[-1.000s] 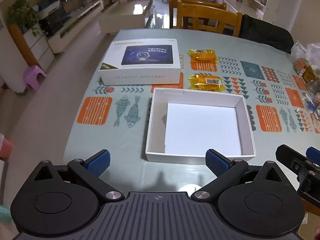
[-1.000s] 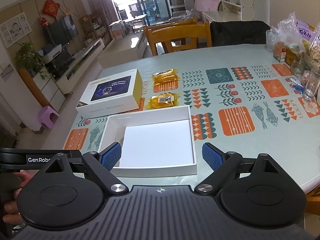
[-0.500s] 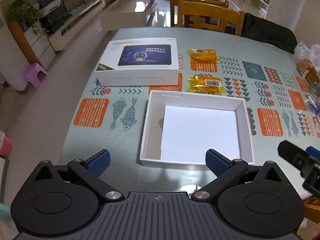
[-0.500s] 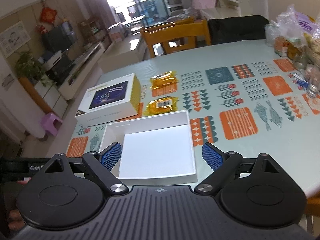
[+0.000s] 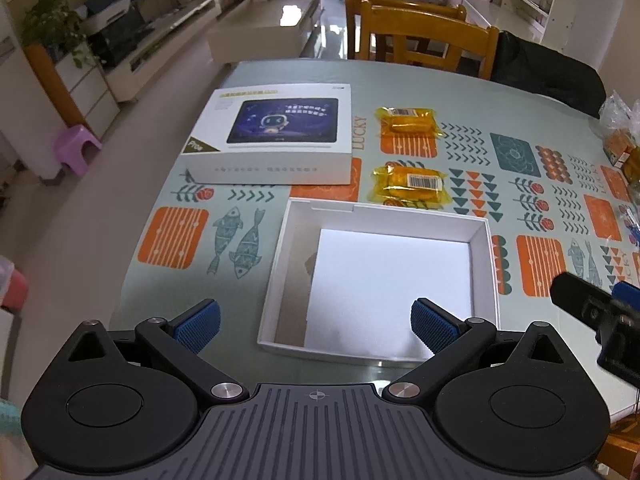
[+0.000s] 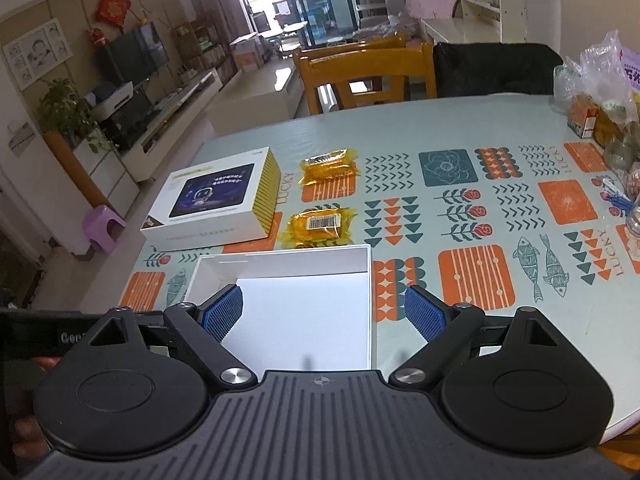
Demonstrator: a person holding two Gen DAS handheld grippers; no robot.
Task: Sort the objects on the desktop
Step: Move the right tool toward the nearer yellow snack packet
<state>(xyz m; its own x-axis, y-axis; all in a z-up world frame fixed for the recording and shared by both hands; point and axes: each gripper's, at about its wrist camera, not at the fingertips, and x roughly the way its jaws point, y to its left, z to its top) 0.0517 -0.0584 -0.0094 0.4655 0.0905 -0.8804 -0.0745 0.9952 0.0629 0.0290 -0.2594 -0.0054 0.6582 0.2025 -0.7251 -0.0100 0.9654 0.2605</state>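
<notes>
An open white box (image 5: 484, 248) (image 6: 280, 266) with a white sheet inside lies near the table's front edge. Beyond it lie two yellow snack packets, one close to the box (image 5: 412, 186) (image 6: 318, 226) and one farther back (image 5: 406, 122) (image 6: 330, 164). A white tablet carton (image 5: 276, 140) (image 6: 216, 198) rests to the left. My left gripper (image 5: 316, 324) hovers open over the box's near rim, empty. My right gripper (image 6: 324, 316) is open too, above the box's right part, holding nothing.
The patterned tablecloth (image 6: 476, 276) covers the table. Plastic bags and snack items (image 6: 604, 112) crowd the far right edge. Wooden chairs (image 5: 424, 36) stand behind the table. The right gripper's body (image 5: 600, 312) shows at the right of the left wrist view.
Both grippers have drifted slightly forward and lower over the white box. Their jaws stay open and nothing on the table has moved.
</notes>
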